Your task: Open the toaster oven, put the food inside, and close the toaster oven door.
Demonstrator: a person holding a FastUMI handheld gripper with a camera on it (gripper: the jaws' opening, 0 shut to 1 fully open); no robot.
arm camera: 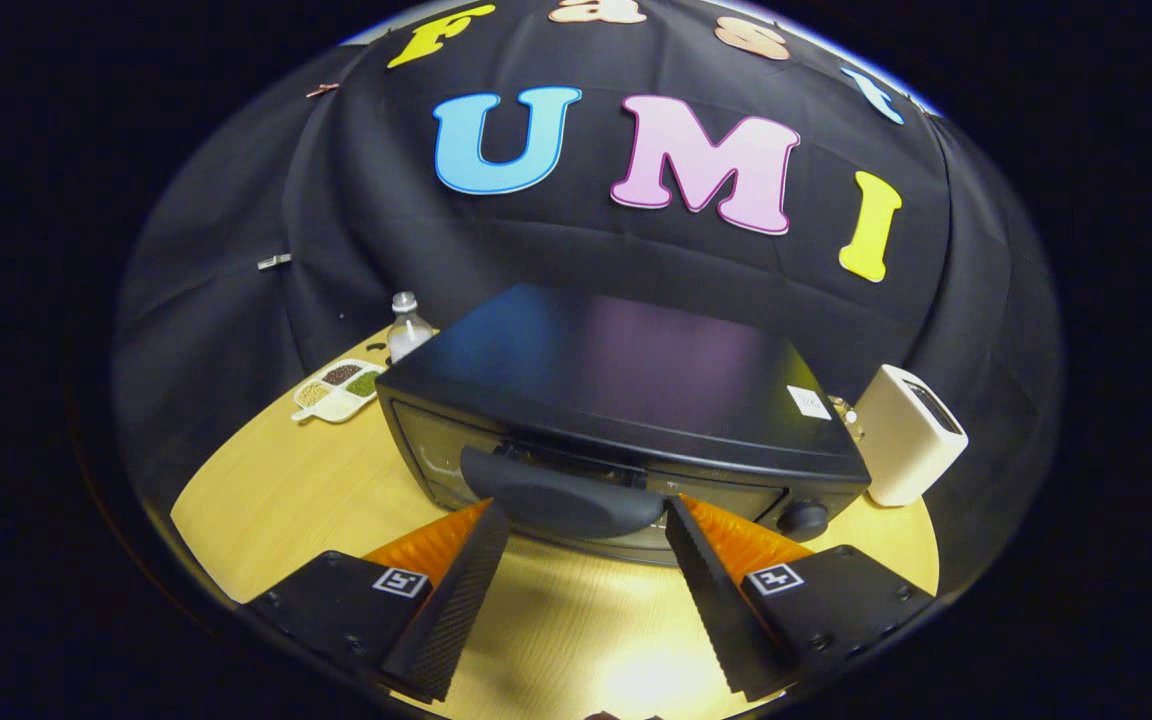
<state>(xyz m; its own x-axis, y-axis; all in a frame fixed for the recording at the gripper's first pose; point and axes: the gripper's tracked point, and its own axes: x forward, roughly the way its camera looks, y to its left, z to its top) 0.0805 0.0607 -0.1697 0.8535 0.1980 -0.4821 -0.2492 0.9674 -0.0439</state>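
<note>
A black toaster oven (616, 385) stands on the round wooden table (276, 500), its glass door shut and a wide dark handle (561, 495) across the top of the door. My gripper (586, 520) is open, just in front of the handle; the handle's width spans most of the gap between the fingertips, with nothing held. The left finger (461, 590) and the right finger (711, 590) stand a little short of the door. A control knob (802, 518) sits at the oven's right end. A white divided plate of food (338, 390) lies to the oven's left.
A clear plastic bottle (406, 328) stands behind the plate beside the oven's rear left corner. A white boxy appliance (908, 432) stands close to the oven's right side. Bare table top lies under the fingers.
</note>
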